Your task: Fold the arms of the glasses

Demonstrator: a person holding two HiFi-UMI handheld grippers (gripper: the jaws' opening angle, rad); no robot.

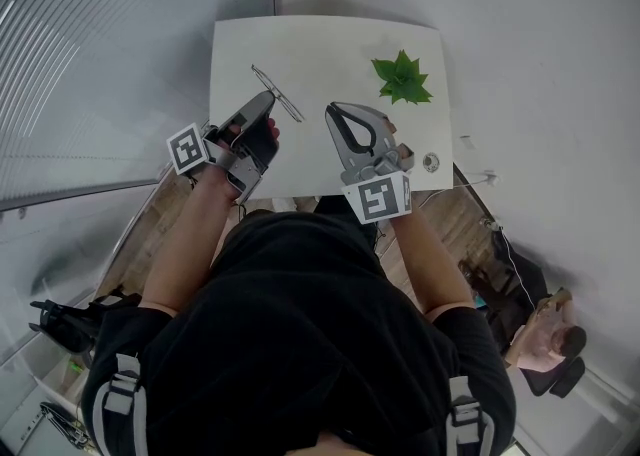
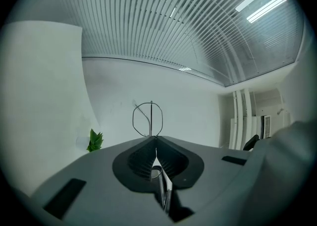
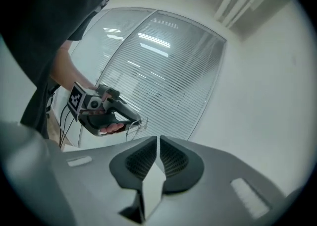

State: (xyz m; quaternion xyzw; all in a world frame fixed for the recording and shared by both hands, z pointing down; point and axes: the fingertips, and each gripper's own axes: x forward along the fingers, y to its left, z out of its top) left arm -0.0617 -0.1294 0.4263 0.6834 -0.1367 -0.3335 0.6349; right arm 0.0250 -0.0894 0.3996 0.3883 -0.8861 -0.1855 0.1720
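Thin wire-framed glasses [image 1: 262, 75] stick out over the white table [image 1: 320, 44], held up off it by my left gripper [image 1: 270, 96], which is shut on them. In the left gripper view one round wire rim [image 2: 151, 116] stands just past the closed tips of the left gripper [image 2: 154, 138], and another part of the frame lies pinched further back between the pads. My right gripper [image 1: 333, 111] hovers a short way to the right, apart from the glasses. Its jaws [image 3: 158, 138] are parted by a thin slit with nothing between them. The right gripper view also shows the left gripper [image 3: 137, 120] with the glasses [image 3: 133, 126].
A small green plant [image 1: 402, 77] sits at the table's back right, also showing in the left gripper view [image 2: 94, 141]. A small round object [image 1: 431, 161] lies at the near right corner. A glass wall with blinds [image 1: 100, 64] runs along the left side.
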